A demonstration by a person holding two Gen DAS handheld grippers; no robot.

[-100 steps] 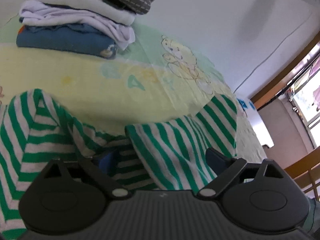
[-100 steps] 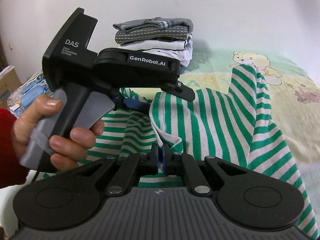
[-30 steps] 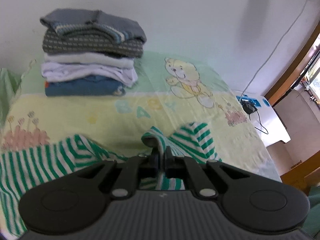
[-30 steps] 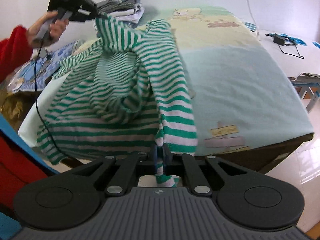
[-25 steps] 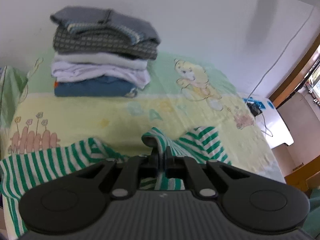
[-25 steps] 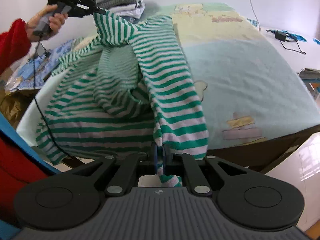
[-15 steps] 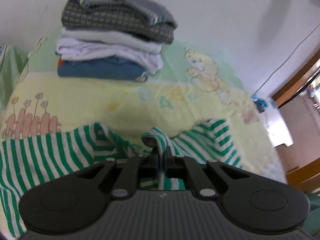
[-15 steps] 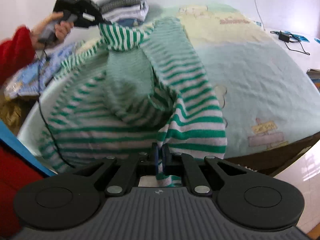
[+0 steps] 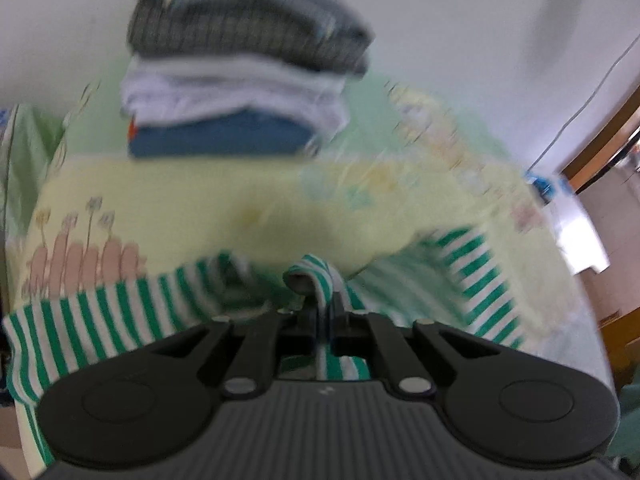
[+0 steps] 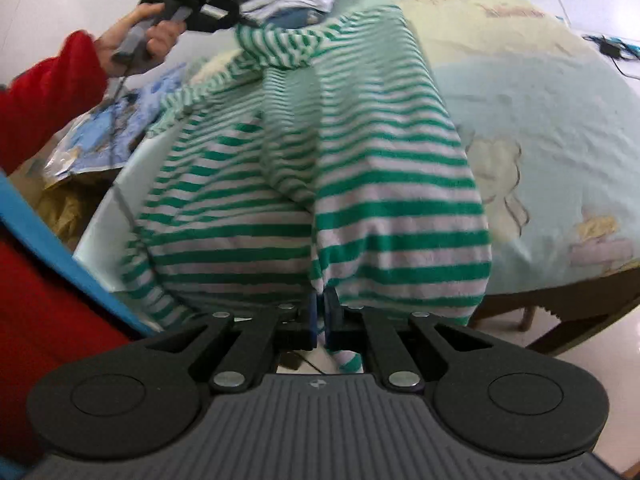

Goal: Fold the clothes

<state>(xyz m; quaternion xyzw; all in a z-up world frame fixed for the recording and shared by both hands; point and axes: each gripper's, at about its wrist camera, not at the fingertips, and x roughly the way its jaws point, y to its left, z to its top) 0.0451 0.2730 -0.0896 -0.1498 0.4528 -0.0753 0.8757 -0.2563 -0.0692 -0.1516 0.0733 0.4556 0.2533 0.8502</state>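
Observation:
A green-and-white striped garment [image 10: 352, 184] hangs stretched between both grippers over the bed. My right gripper [image 10: 319, 312] is shut on its near edge, low at the bed's side. In the right wrist view a hand holds the left gripper [image 10: 234, 16] up at the far end, pinching the garment's other edge. In the blurred left wrist view my left gripper [image 9: 320, 312] is shut on a fold of the striped garment [image 9: 100, 316], which trails left and right below it.
A stack of folded clothes [image 9: 240, 80] stands at the head of the bed against the white wall. The bed sheet [image 10: 540, 120] with cartoon prints lies bare to the right. A red sleeve [image 10: 44, 92] and a blue bag [image 10: 104, 128] are on the left. A cable [image 10: 608, 46] lies far right.
Both grippers swung the striped garment toward the bed's middle; it spread wider and flatter. The left gripper moved closer to the folded stack. Both stayed shut.

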